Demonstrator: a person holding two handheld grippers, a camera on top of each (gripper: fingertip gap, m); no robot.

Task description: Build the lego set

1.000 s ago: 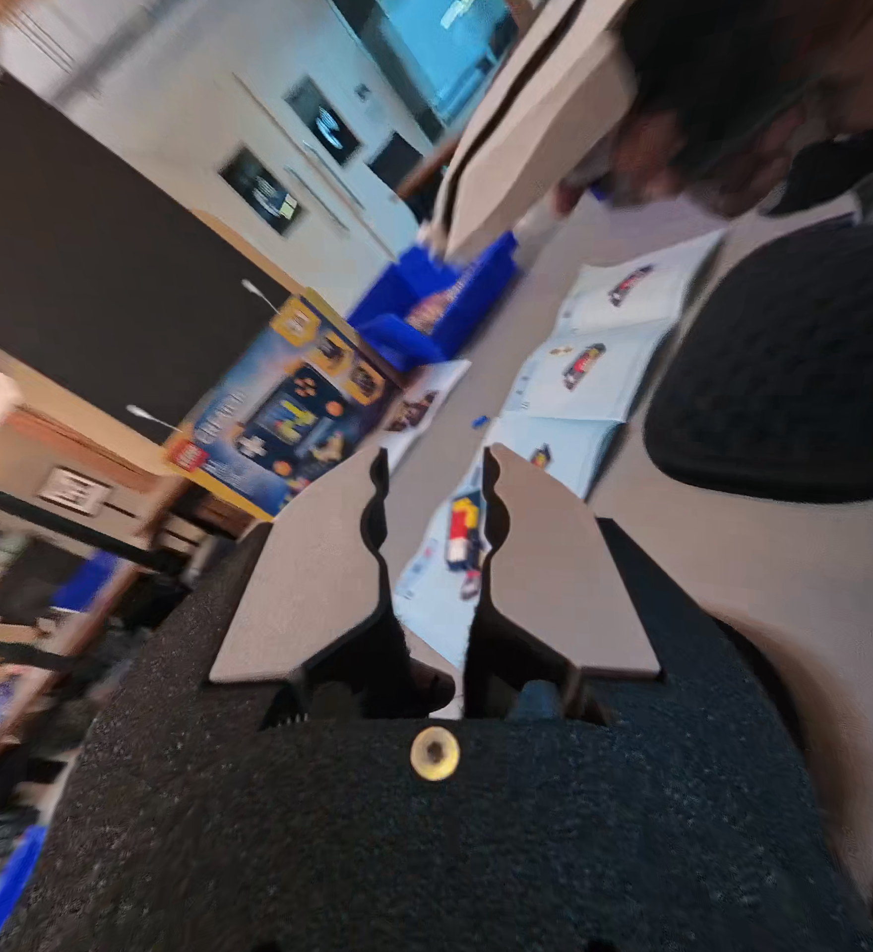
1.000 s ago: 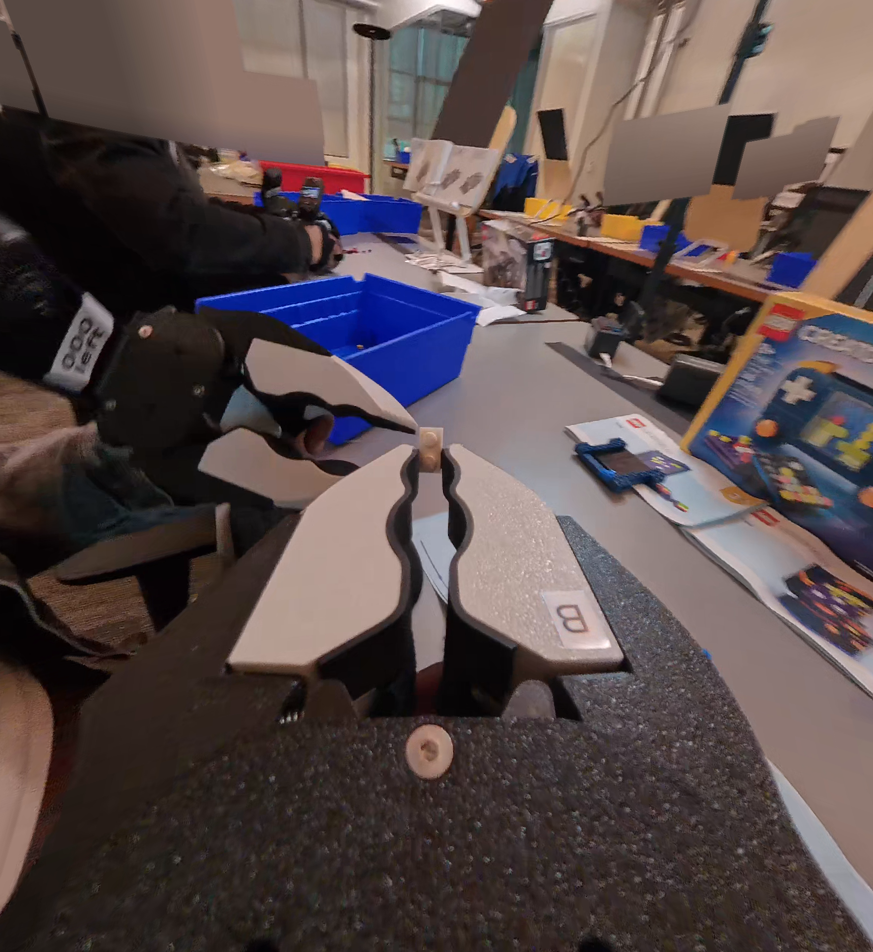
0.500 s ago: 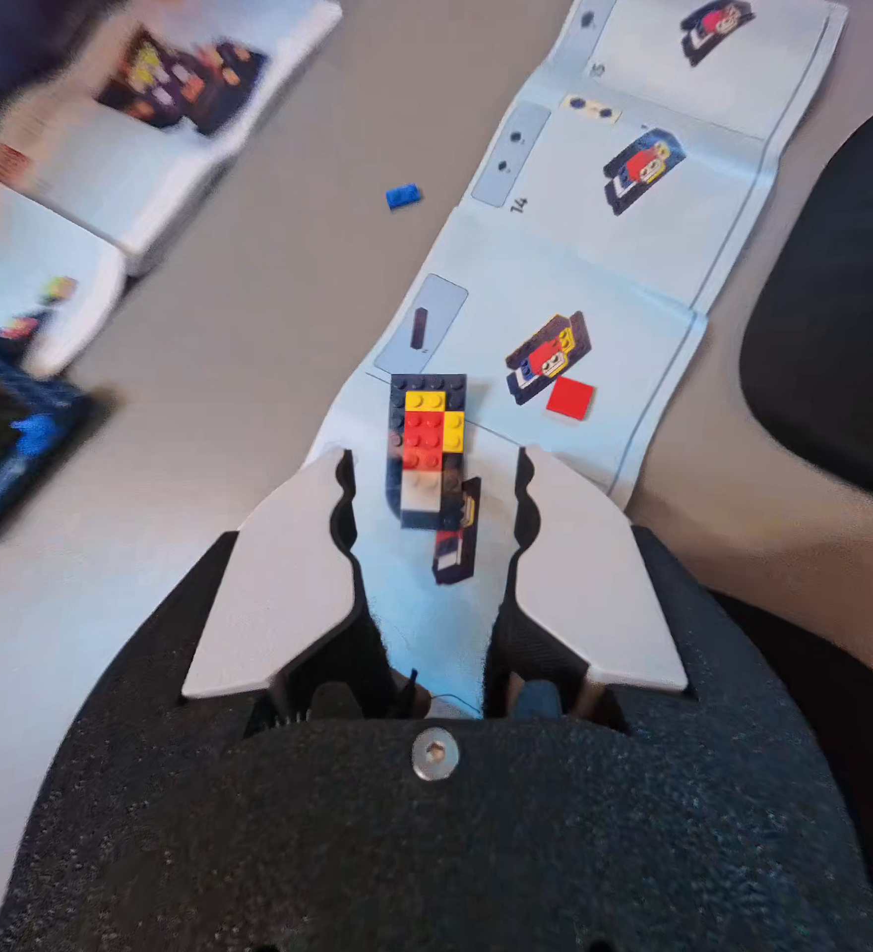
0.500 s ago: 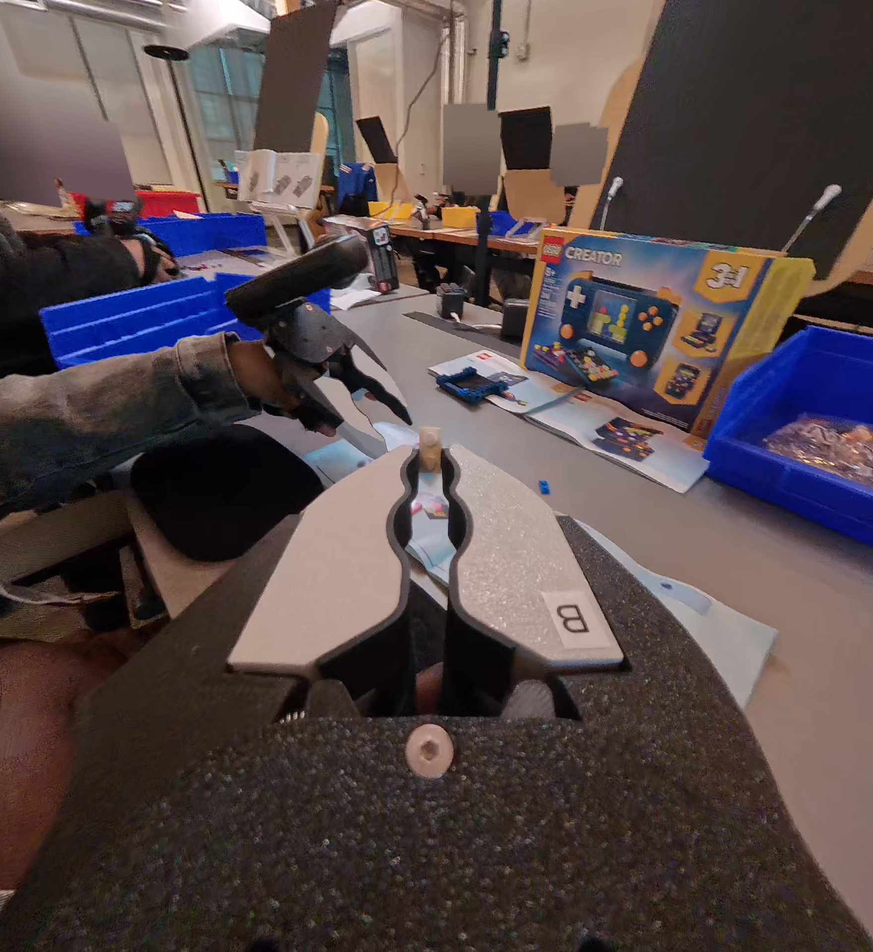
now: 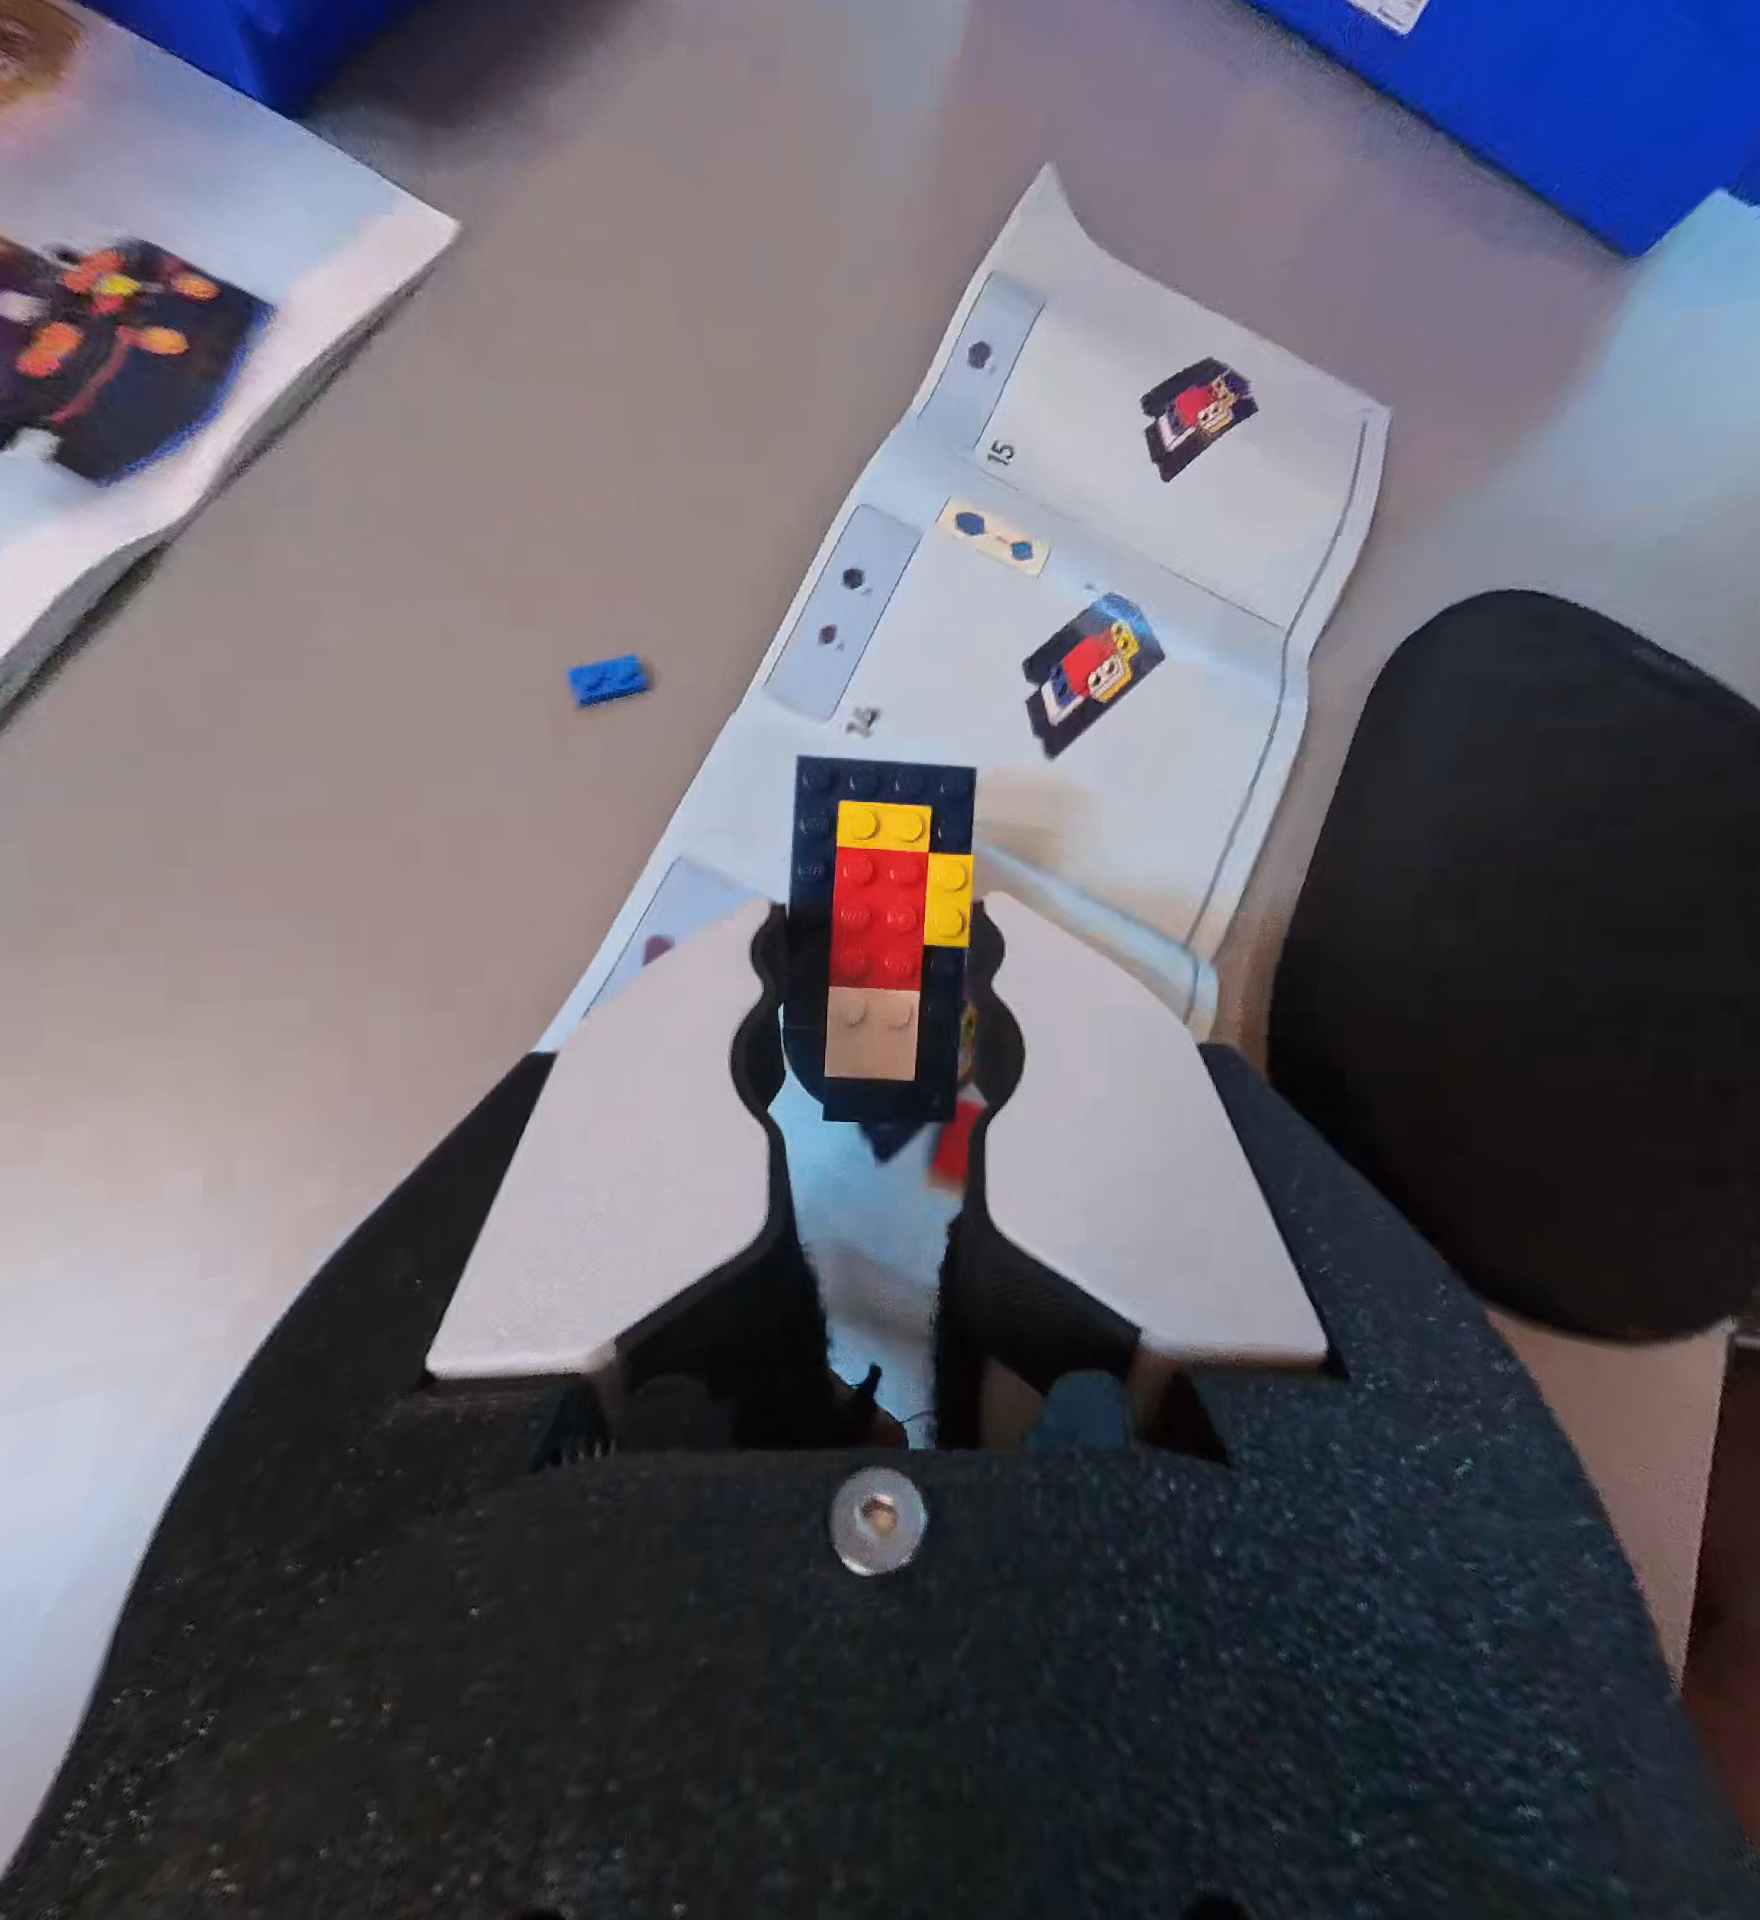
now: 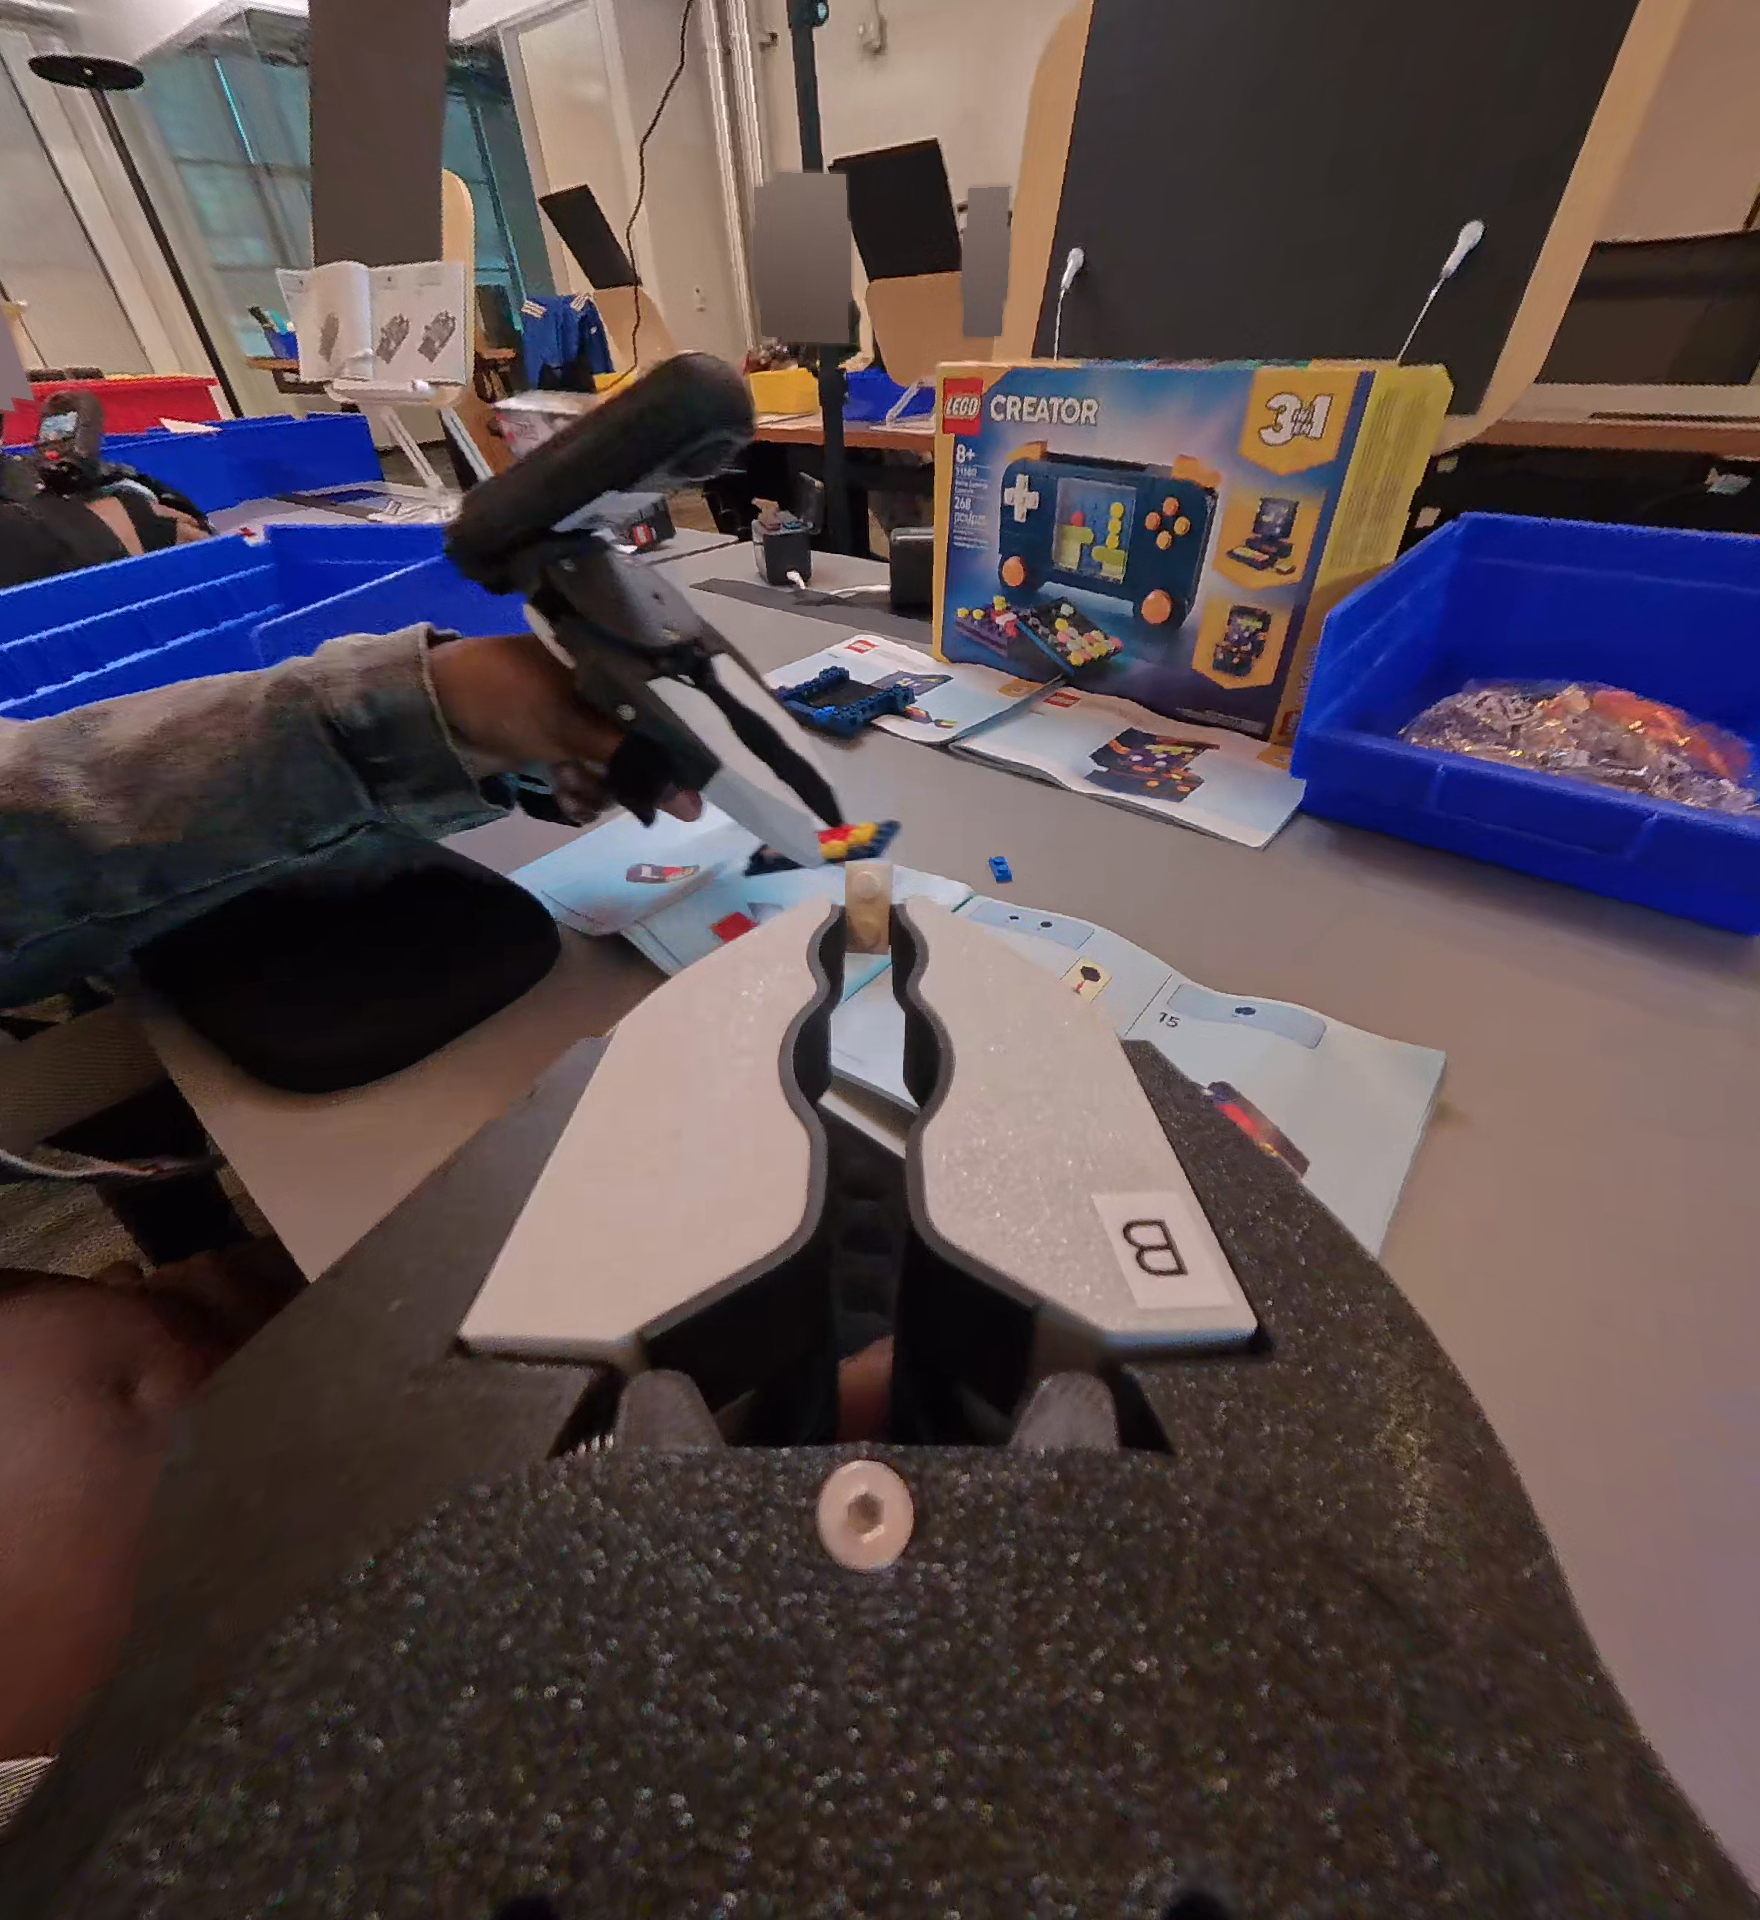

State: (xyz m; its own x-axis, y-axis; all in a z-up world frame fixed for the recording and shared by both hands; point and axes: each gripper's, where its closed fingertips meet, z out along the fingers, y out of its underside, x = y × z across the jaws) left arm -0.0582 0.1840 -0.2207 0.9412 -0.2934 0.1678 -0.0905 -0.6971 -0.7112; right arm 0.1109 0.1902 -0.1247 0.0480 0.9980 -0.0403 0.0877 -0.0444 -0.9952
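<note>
My left gripper [image 5: 874, 925] is shut on a small brick build [image 5: 876, 831]: a dark blue plate topped with yellow, red and tan bricks. Both pads press its long sides, and its far end sticks out past the fingertips. In the right wrist view the left gripper [image 6: 822, 831] holds the build [image 6: 860, 834] a little above the folded instruction sheet [image 6: 1250, 1049]. My right gripper [image 6: 865, 914] is shut on a small tan plate [image 6: 863, 902], held upright just below and in front of the build.
A loose blue plate [image 5: 608, 681] lies on the grey table [image 5: 440, 623]. A red tile [image 6: 734, 928] lies on the sheet. A black pad [image 5: 1541, 935] sits at the table edge. A toy box [image 6: 1167, 540], open booklets [image 6: 1115, 758] and a blue bin [image 6: 1582, 821] stand behind. There is about 20 centimeters between the tips of the two grippers.
My left gripper swung down over the sheet, opened around the brick build, then closed on it and raised it. My right gripper kept its hold on the tan plate.
</note>
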